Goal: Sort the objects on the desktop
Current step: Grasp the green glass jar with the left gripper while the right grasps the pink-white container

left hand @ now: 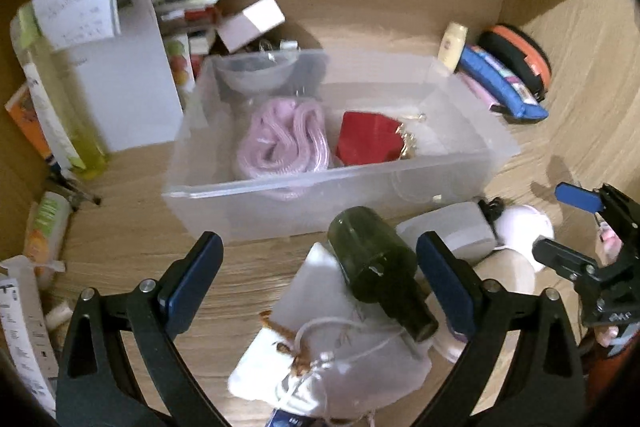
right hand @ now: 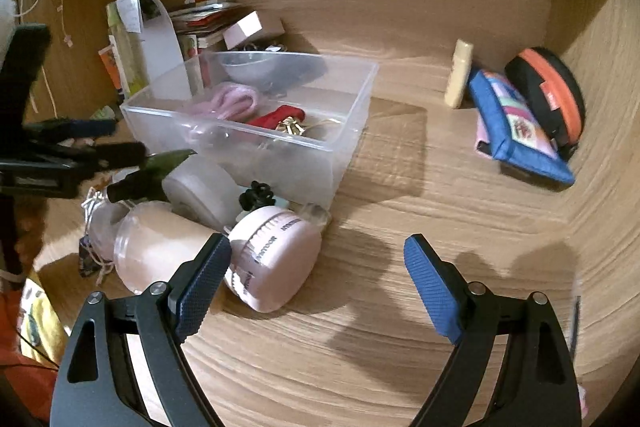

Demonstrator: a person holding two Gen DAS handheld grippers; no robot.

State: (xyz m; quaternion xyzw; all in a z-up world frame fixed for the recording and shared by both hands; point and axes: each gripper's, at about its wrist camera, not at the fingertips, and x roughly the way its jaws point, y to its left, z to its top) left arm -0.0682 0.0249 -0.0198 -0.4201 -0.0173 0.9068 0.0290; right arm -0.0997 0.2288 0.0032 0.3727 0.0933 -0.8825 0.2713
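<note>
**Both tongs spread over a cluttered desk**

The left tongs (left hand: 320,267) hang wide apart above the wooden desk (right hand: 400,307), pinching nothing. Between their blue pads lies a dark green bottle (left hand: 376,267), tipped on its side with its neck pointing back toward the tongs; it sits close to the right-hand pad, though I cannot tell whether it touches. The bottle rests across a white drawstring pouch (left hand: 320,355) just beneath it.

Straight ahead of the left tongs stands a clear plastic bin (left hand: 280,195), holding a coil of pink cord (left hand: 284,135) and a red pouch (left hand: 368,139).

The right tongs (right hand: 318,259) are also spread and hold nothing. A pale pink timer (right hand: 276,259) lies on its side just beside their left pad, with a frosted jar (right hand: 160,247) further left. The bin sits ahead and to the left of them. Far off to their right, against the wall, lean a blue pencil case (right hand: 516,127) and an orange-and-black case (right hand: 552,95).
</note>
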